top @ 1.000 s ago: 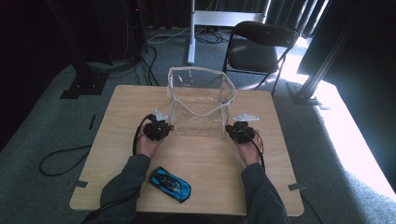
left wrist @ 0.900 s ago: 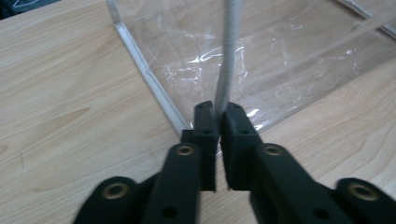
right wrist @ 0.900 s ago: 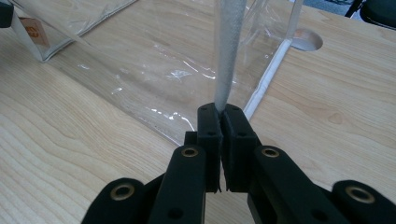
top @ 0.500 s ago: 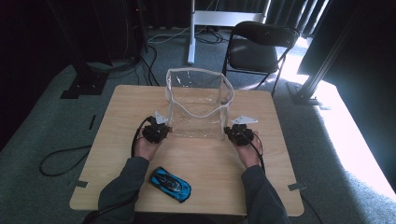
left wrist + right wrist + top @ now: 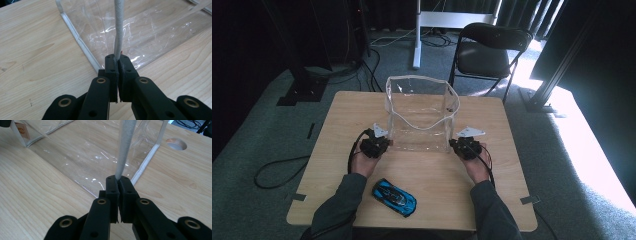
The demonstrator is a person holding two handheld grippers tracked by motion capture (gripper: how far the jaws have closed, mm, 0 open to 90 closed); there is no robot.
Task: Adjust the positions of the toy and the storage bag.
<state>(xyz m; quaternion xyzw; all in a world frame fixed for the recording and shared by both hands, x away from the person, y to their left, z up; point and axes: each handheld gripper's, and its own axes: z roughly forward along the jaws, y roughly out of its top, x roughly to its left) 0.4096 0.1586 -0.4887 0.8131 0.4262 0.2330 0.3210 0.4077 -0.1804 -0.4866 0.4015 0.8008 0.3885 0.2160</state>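
A clear plastic bag (image 5: 422, 117) with white trim stands open in the middle of the wooden table (image 5: 512, 150). My left gripper (image 5: 384, 143) is shut on the white trim (image 5: 118, 30) at the bag's lower left corner, and the trim rises straight up out of the closed jaws of this left gripper (image 5: 117, 60). My right gripper (image 5: 455, 145) is shut on the white trim (image 5: 126, 145) at the lower right corner, seen up close at the right gripper's tip (image 5: 117, 180). A blue toy car (image 5: 394, 196) lies near the front edge, between the forearms.
A black folding chair (image 5: 489, 52) stands behind the table. Cables (image 5: 277, 167) trail on the carpet at the left. The tabletop has a round hole (image 5: 176, 143) near the bag's far right corner. An orange label (image 5: 21, 130) shows on the bag.
The bag's mouth has drawn in a little and its front rim sags in the middle. Both hands stay at the bag's front corners.
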